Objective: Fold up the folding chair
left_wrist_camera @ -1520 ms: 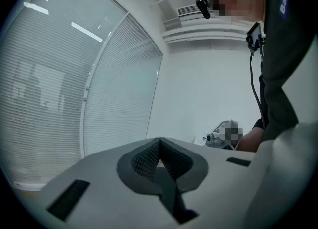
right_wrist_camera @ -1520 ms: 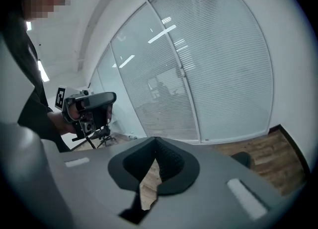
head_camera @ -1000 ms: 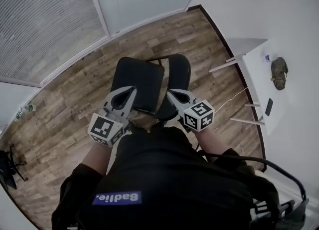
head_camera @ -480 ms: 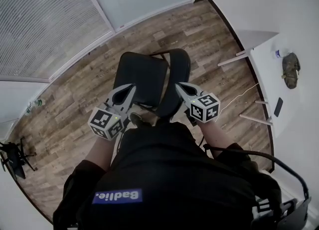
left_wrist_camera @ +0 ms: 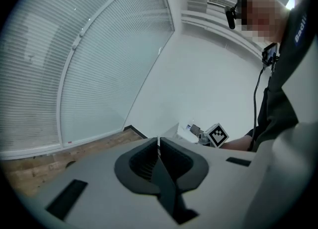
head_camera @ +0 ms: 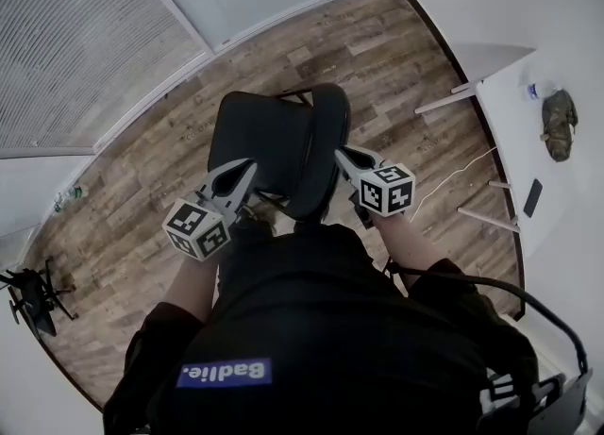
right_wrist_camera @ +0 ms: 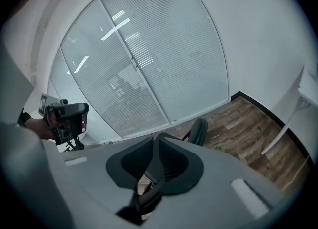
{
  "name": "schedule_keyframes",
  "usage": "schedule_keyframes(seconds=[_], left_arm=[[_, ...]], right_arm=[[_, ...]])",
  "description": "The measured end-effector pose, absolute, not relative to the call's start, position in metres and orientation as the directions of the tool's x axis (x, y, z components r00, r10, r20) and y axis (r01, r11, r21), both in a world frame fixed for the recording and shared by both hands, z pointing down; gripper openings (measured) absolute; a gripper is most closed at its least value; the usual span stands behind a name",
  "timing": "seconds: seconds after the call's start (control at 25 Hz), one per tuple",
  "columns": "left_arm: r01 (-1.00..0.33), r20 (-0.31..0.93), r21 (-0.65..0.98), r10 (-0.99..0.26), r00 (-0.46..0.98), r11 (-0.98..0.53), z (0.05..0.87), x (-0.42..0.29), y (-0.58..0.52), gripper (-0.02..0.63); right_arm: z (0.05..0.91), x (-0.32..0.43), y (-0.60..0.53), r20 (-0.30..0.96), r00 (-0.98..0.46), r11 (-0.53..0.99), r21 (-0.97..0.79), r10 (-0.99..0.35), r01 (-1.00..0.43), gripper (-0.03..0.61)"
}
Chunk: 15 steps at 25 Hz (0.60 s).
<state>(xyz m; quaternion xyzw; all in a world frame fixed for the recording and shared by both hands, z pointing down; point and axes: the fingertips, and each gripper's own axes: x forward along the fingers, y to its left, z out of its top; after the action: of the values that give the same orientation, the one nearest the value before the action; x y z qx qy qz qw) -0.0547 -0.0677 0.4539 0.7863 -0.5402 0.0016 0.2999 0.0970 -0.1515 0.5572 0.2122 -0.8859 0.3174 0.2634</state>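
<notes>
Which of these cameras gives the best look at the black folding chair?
The head view: it looks down on the folding chair, with seat and backrest both in sight. The right gripper view catches only a sliver of it beyond the jaws. The left gripper view shows none of it.

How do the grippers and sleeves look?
The left gripper and right gripper are light grey shells with black pads, each with a black-and-white marker cube; sleeves black; black cable by the right arm. The right jaws have just been opening, nothing between.
</notes>
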Motion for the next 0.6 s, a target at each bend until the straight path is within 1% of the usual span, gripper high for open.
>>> schedule_keyframes(seconds=[0.12, 0.24, 0.44, 0.56, 0.6], left_arm=[[-0.817, 0.32, 0.506, -0.82, 0.475, -0.276, 0.462, -0.058, -0.072, 0.006], [-0.797, 0.331, 0.522, -0.789, 0.517, -0.303, 0.476, -0.074, -0.072, 0.006], [-0.788, 0.372, 0.534, -0.751, 0.545, -0.307, 0.514, -0.13, -0.064, 0.008], [-0.788, 0.4, 0.543, -0.736, 0.546, -0.29, 0.544, -0.166, -0.056, 0.009], [-0.791, 0.411, 0.543, -0.733, 0.543, -0.282, 0.555, -0.178, -0.054, 0.022]], right_arm=[[0.566, 0.102, -0.149, 0.641, -0.734, 0.664, -0.451, -0.224, -0.596, 0.051], [0.58, 0.111, -0.146, 0.69, -0.677, 0.587, -0.446, -0.255, -0.676, 0.103], [0.618, 0.12, -0.14, 0.772, -0.562, 0.438, -0.413, -0.297, -0.799, 0.156], [0.632, 0.119, -0.134, 0.805, -0.507, 0.389, -0.38, -0.307, -0.839, 0.177], [0.635, 0.117, -0.134, 0.816, -0.489, 0.379, -0.366, -0.309, -0.85, 0.184]])
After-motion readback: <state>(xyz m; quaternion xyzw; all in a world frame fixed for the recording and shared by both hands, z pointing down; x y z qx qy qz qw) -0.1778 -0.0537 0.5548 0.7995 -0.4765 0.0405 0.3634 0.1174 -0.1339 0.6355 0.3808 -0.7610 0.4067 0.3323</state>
